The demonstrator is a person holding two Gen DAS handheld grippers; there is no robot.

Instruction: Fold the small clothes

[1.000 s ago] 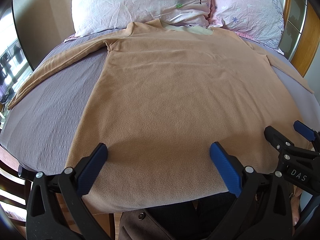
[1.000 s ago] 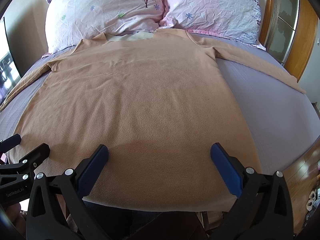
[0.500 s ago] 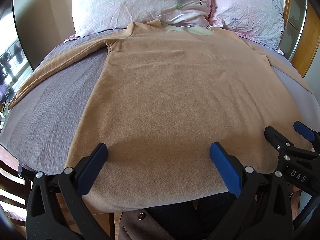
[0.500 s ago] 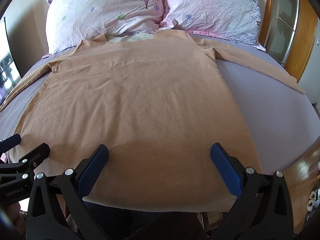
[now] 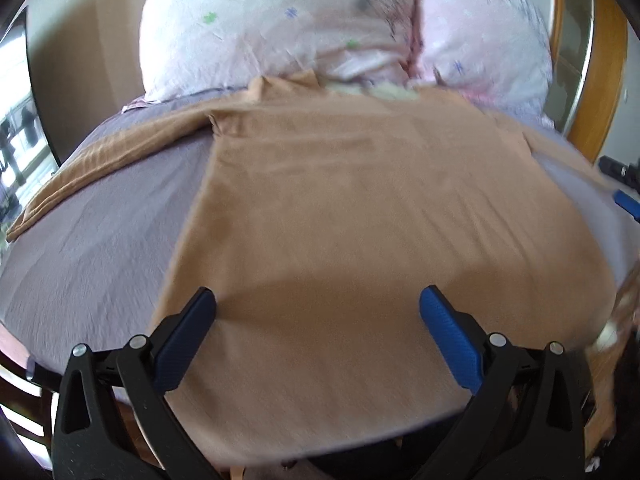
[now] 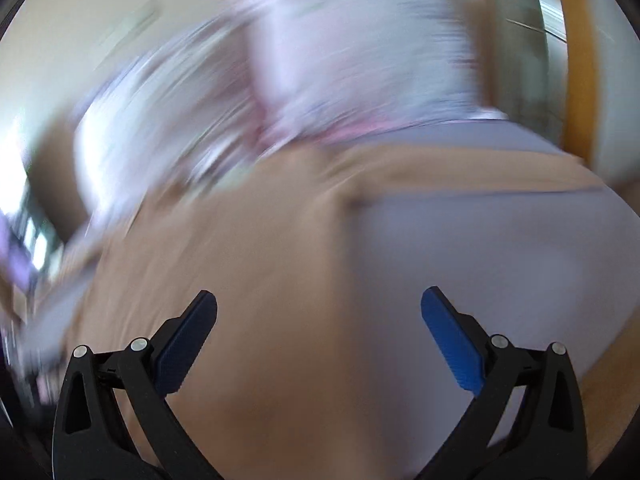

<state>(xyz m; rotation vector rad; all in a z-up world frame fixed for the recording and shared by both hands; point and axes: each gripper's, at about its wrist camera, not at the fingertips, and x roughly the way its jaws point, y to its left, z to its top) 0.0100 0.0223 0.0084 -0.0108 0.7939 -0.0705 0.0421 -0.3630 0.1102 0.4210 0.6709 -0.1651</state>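
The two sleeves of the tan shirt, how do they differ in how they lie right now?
The left sleeve runs out across the purple sheet, angling toward the near edge, its cuff near the bed's side. The right sleeve stretches almost straight sideways, though heavy blur hides its detail. Both lie flat, unfolded, the same tan as the shirt, untouched by either gripper.

1. The shirt (image 5: 360, 216) ahead of the left gripper (image 5: 318, 340) is plain tan, with a pale cream strip at its collar.
2. The bedsheet (image 5: 100, 240) to that gripper's left is muted lilac-grey.
3. Beyond the shirt, the pillows (image 5: 272, 28) are pale pink and white with small green and blue flower marks.
4. Both grippers have black frames; the right gripper (image 6: 320, 340) shows blue pads (image 6: 452, 344).
5. Far right, the frame (image 5: 608, 64) is orange-brown wood.
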